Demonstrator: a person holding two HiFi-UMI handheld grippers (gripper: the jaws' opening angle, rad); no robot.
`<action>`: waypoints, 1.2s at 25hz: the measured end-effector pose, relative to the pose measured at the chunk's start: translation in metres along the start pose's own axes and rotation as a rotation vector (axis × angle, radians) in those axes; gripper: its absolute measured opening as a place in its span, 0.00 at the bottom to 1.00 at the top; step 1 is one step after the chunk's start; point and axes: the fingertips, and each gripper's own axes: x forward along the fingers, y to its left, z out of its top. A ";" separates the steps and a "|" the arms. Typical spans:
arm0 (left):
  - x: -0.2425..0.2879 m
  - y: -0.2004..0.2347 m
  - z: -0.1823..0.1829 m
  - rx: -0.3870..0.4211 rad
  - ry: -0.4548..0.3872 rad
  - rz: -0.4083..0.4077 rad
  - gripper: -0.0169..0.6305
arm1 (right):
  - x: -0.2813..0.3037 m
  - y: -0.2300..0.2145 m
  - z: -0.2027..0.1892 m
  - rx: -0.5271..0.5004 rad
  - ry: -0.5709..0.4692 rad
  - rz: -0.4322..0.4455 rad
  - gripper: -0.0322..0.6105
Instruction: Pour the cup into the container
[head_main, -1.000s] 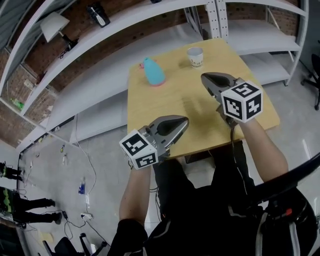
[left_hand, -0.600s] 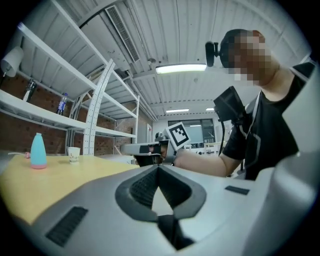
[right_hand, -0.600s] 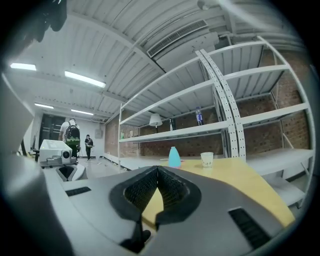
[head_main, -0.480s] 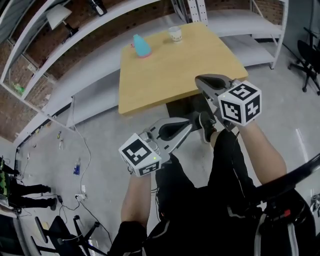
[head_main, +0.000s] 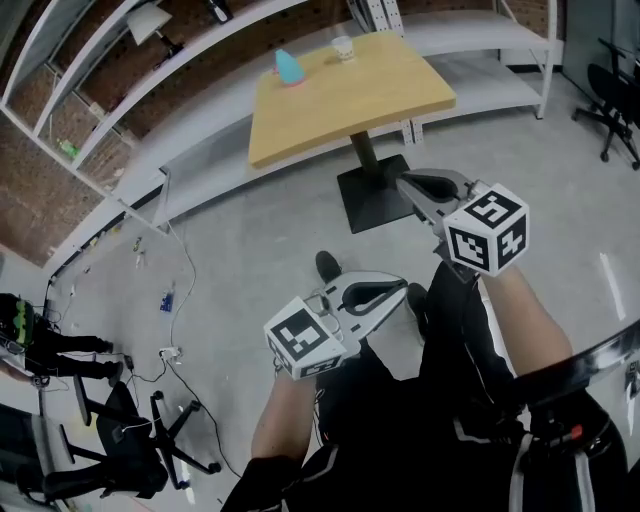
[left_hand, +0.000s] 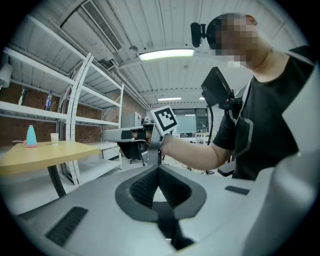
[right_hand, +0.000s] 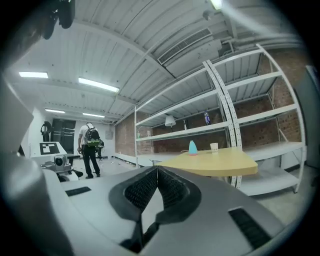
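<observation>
Left gripper (head_main: 398, 291) and right gripper (head_main: 406, 181), both closed and empty, hang far from the table (head_main: 350, 100) where cup (head_main: 342, 46) and blue container (head_main: 290, 68) stand apart; no pouring looks under way.

A wooden table (head_main: 350, 95) on a black pedestal (head_main: 372, 195) stands before white shelving (head_main: 470, 35) along a brick wall (head_main: 35, 190). Cables (head_main: 165, 300) trail across the grey floor (head_main: 250, 240). A black office chair (head_main: 610, 90) sits at the head view's right edge. A person (right_hand: 90, 147) wearing a backpack stands well apart.
</observation>
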 end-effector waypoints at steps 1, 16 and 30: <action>-0.005 -0.021 -0.004 0.006 0.012 0.002 0.01 | -0.016 0.015 -0.004 0.004 -0.006 -0.005 0.05; -0.047 -0.314 0.047 0.018 -0.094 0.052 0.01 | -0.280 0.202 0.001 -0.046 -0.072 -0.025 0.05; -0.107 -0.526 0.062 -0.008 -0.150 0.058 0.01 | -0.435 0.353 -0.011 -0.054 -0.069 -0.048 0.05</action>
